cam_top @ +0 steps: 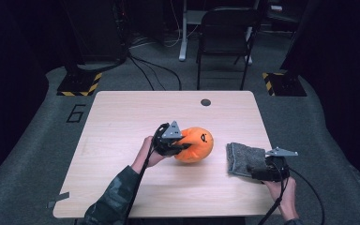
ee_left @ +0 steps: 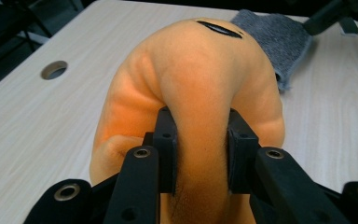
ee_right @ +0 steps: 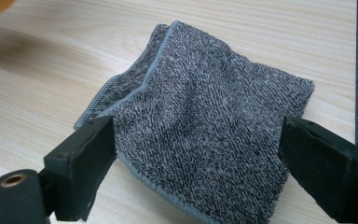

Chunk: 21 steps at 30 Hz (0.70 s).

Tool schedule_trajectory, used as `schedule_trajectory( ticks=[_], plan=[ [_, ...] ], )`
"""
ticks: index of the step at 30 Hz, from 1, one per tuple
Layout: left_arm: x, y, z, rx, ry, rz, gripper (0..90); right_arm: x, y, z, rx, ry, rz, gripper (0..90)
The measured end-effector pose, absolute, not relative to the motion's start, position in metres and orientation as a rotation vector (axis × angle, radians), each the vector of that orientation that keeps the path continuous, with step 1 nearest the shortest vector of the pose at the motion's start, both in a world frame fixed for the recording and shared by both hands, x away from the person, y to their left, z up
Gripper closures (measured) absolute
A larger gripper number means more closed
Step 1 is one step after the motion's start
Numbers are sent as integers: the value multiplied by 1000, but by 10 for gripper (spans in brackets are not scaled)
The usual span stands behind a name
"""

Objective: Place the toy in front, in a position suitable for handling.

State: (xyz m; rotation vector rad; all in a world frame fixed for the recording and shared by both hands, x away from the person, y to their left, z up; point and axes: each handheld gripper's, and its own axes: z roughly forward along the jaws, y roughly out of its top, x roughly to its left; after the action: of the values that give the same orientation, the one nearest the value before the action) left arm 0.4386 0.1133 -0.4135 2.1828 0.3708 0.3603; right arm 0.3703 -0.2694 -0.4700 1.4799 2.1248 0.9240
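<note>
From the high view, your left claw (cam_top: 183, 146) is clamped on the near-left side of the orange plush (cam_top: 196, 144), which sits around the middle of the surface (cam_top: 122, 122). Your left hand (cam_top: 146, 151) comes in from the bottom, sleeve trailing toward the near edge. To the right of the plush, and apart from it, lies the grey cloth (cam_top: 242, 158). Your right claw (cam_top: 255, 172) rests at the cloth's near edge, held by your right hand (cam_top: 281, 190). A round hole (cam_top: 206, 102) sits near the surface's far edge.

In the left gripper view, your left claw (ee_left: 200, 149) has its two jaws pinched tight on a fold of the plush (ee_left: 191, 79), the soft fabric squeezed between the pads and bulging above them. A black stitched mark shows on top of the plush. The cloth (ee_left: 275, 35) lies beyond it, and the hole (ee_left: 54, 69) is off to the left.

In the right gripper view, your right claw (ee_right: 196, 158) stands wide apart, one jaw at each side of the cloth (ee_right: 205, 121). The cloth lies folded flat on the surface (ee_right: 51, 70), with a stitched hem showing along its left edge. Whether the pads touch it I cannot tell.
</note>
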Motion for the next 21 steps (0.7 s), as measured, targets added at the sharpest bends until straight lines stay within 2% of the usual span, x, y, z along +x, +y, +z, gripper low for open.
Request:
schedule_trajectory(
  ticks=[7,15,16,17,18,19,20,21],
  plan=[
    [438,98,-422,2255,288,324,689,370,-269,-470,1477,2129,920,106],
    [446,87,-451,2303,259,238,642,370,-267,-472,1473,2141,913,106],
    [446,88,-451,2307,257,236,585,370,-267,-472,1462,2148,911,107],
    [446,89,-450,2313,245,243,585,370,-267,-472,1462,2148,911,107],
    [446,90,-450,2305,261,234,480,370,-267,-472,1466,2149,914,107],
    [446,90,-450,2304,260,231,480,370,-267,-472,1466,2149,914,107],
    [446,91,-448,2301,263,238,440,370,-266,-472,1472,2147,914,107],
    [445,92,-448,2294,274,236,334,370,-266,-472,1464,2151,916,107]
  ],
)
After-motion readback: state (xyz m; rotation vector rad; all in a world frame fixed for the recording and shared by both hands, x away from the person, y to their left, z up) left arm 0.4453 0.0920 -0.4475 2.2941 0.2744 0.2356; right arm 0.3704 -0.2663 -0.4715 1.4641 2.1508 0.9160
